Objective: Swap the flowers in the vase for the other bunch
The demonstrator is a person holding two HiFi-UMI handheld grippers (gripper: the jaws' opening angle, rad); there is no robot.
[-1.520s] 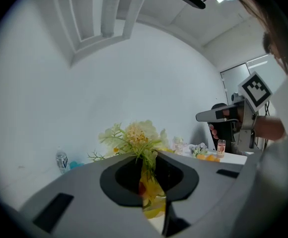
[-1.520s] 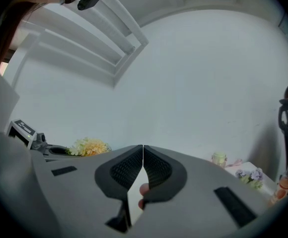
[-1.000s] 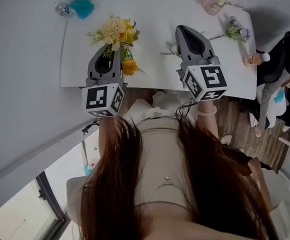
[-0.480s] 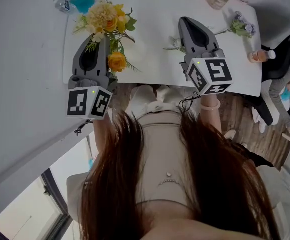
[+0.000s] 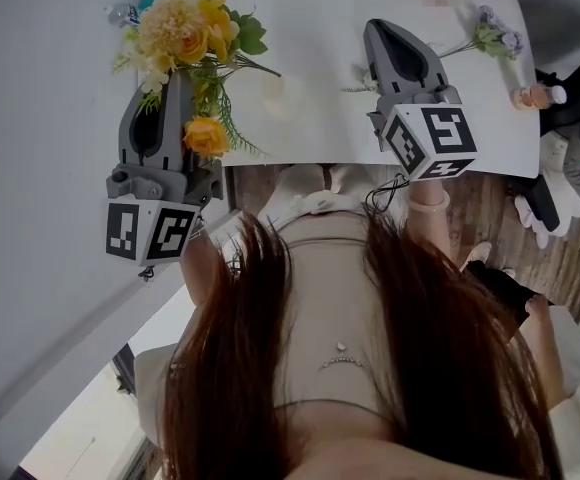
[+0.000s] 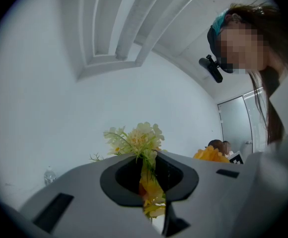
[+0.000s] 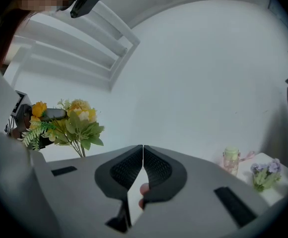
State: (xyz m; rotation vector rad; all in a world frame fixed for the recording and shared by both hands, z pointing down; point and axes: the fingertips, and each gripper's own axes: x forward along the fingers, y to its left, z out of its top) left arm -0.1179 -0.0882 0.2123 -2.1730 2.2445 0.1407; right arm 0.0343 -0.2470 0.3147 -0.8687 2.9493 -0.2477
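Note:
My left gripper [image 5: 177,76] is shut on the stems of a yellow and orange bunch of flowers [image 5: 177,28] and holds it in the air over the left end of the white table [image 5: 310,118]. In the left gripper view the stems run between the closed jaws of the left gripper [image 6: 146,155], with the pale blooms [image 6: 136,138] beyond them. My right gripper [image 5: 391,31] hovers over the table's middle, shut with nothing in it. A purple bunch [image 5: 491,38] lies at the far right. The right gripper view shows a small glass vase [image 7: 230,160] beside it.
A small white sprig [image 5: 358,87] lies just left of the right gripper. A water bottle [image 5: 128,14] stands at the table's far left corner and an orange bottle [image 5: 536,96] at its right edge. A person [image 5: 575,158] is off to the right.
The left gripper has risen and moved left with the yellow bunch, which now stands higher and further left in the head view. The right gripper has stayed in place.

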